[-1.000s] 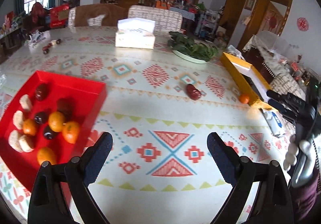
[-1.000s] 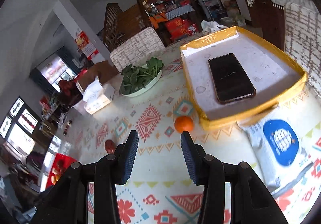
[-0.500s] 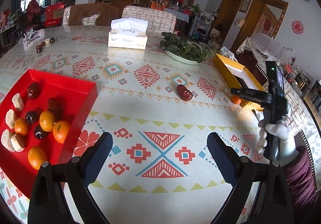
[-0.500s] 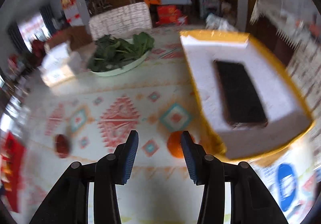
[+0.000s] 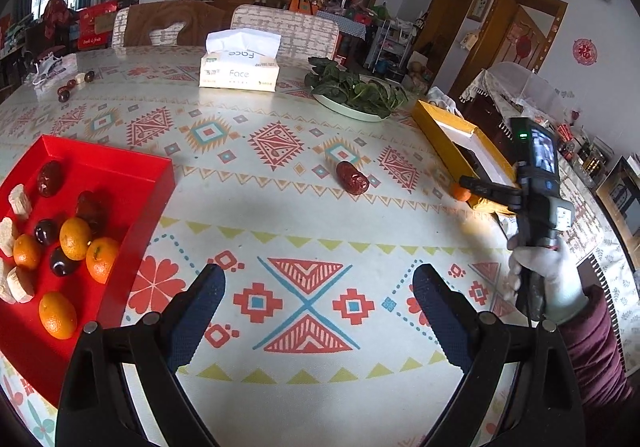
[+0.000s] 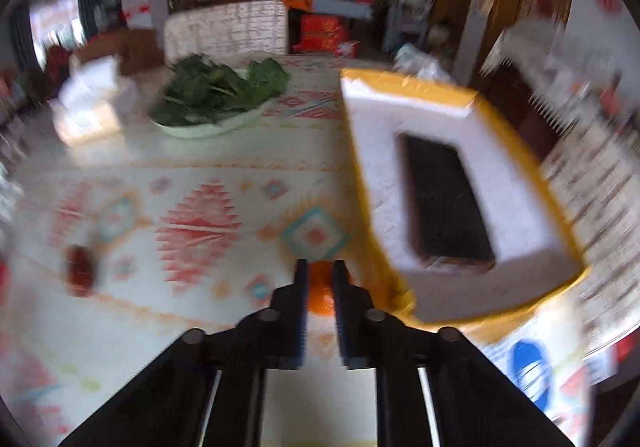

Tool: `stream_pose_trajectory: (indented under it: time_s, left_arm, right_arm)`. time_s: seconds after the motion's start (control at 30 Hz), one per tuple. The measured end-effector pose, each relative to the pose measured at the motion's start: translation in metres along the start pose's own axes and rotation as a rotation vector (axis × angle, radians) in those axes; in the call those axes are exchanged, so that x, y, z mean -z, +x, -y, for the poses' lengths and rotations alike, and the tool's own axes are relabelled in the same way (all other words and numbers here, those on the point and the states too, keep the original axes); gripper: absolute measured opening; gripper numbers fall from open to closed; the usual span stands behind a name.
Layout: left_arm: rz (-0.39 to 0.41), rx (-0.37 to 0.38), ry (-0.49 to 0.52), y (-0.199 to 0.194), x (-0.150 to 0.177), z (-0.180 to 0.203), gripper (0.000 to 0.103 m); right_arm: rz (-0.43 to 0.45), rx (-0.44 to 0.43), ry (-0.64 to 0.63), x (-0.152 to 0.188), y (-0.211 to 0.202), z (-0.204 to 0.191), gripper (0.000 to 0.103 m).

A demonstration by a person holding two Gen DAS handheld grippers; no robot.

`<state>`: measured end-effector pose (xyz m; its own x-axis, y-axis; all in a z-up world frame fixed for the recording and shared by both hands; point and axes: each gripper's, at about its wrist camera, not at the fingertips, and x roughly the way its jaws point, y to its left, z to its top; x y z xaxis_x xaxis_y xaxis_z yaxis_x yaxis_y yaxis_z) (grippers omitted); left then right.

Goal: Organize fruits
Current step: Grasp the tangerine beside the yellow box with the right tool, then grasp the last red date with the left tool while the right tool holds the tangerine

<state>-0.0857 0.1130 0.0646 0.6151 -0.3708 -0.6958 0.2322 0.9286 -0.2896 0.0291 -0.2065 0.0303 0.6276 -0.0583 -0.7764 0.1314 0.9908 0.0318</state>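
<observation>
A red tray [image 5: 132, 175] at the left holds several oranges, dark red dates and pale pieces. A loose red date [image 5: 352, 177] lies mid-table, and it also shows blurred in the right wrist view [image 6: 81, 265]. A small orange [image 6: 322, 293] sits by the yellow box corner, also seen in the left wrist view [image 5: 460, 191]. My right gripper [image 6: 320, 279] has its fingers closed on this orange, and it shows in the left wrist view [image 5: 470, 183]. My left gripper [image 5: 318, 299] is open and empty above the tablecloth.
A yellow-edged box [image 6: 460, 183] holding a black phone [image 6: 444, 203] stands right of the orange. A plate of green leaves [image 5: 354, 93], a tissue box [image 5: 240, 67] and some small fruits [image 5: 74, 83] sit at the back. A blue-and-white packet [image 6: 528, 367] lies near right.
My right gripper moved forward and down to the small orange and closed its fingers on it. My left gripper stayed open, and its view shifted slightly.
</observation>
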Motion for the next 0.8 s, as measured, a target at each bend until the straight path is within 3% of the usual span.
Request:
stream_pose_trajectory:
  time_s: [0.1,0.17,0.27,0.4,0.5,0.6,0.67,0.8]
  left_arm:
    - [-0.005,0.017,-0.015,0.000,-0.004,-0.003,0.095]
    - [0.006,0.005,-0.013,-0.001,-0.007,-0.005,0.095]
    - [0.006,0.004,-0.028,0.000,-0.010,-0.008,0.095]
    - [-0.003,0.008,-0.038,0.001,-0.011,-0.009,0.095]
    - [-0.007,0.004,-0.035,0.003,-0.012,-0.007,0.095]
    - [-0.007,0.004,-0.026,0.004,-0.012,-0.005,0.095]
    - [-0.007,0.006,-0.021,0.005,-0.012,-0.004,0.095]
    - [-0.011,0.018,-0.019,0.009,-0.017,-0.002,0.095]
  right_arm:
    - [0.008,-0.292,0.119,0.006,-0.020,0.015,0.011]
    - [0.040,-0.380,0.162,0.009,-0.032,0.022,0.011]
    - [0.066,-0.275,0.112,0.010,-0.034,0.016,0.015]
    - [0.074,-0.076,-0.008,0.011,-0.017,-0.003,0.037]
    - [0.066,0.078,-0.095,0.008,0.002,-0.015,0.038]
    - [0.018,0.168,-0.149,0.008,0.023,-0.019,0.040]
    - [-0.009,0.141,-0.110,0.009,0.027,-0.010,0.033]
    - [-0.027,-0.041,0.034,0.013,0.017,0.013,0.032]
